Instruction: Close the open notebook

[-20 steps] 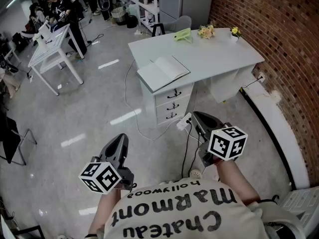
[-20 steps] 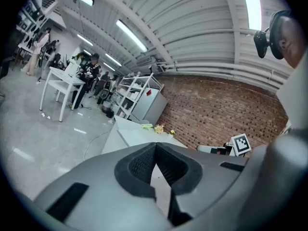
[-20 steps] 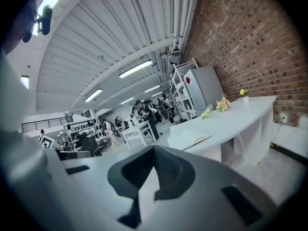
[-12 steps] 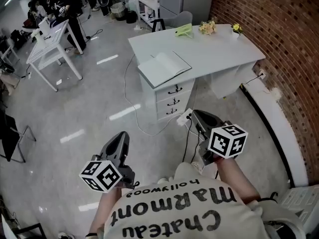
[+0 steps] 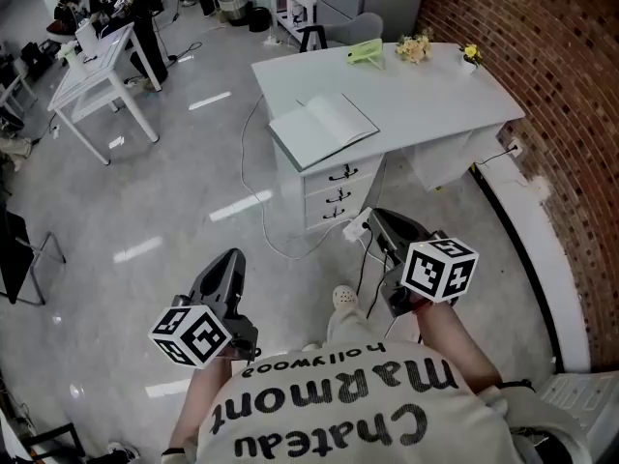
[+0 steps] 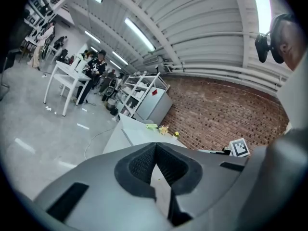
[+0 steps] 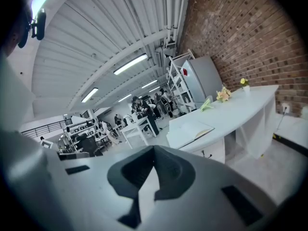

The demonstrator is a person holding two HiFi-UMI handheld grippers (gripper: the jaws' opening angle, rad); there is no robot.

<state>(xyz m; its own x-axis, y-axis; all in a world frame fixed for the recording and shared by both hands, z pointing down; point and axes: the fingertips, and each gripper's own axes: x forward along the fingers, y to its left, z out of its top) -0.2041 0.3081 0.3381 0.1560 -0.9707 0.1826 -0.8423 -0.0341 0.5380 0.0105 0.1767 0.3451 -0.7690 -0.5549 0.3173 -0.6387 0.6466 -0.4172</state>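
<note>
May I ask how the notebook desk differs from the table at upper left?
The desk, bearing the open notebook, has drawers beneath; the table stands on thin open legs. The desk sits by the brick wall; the table stands out on the floor. Both are white-topped.

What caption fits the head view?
Both shut, the left gripper and right gripper hang short of a desk bearing an open notebook.

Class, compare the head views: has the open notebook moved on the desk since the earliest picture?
No. The notebook still lies open at the near corner of the desk, above the drawers; only the camera's view has shifted.
</note>
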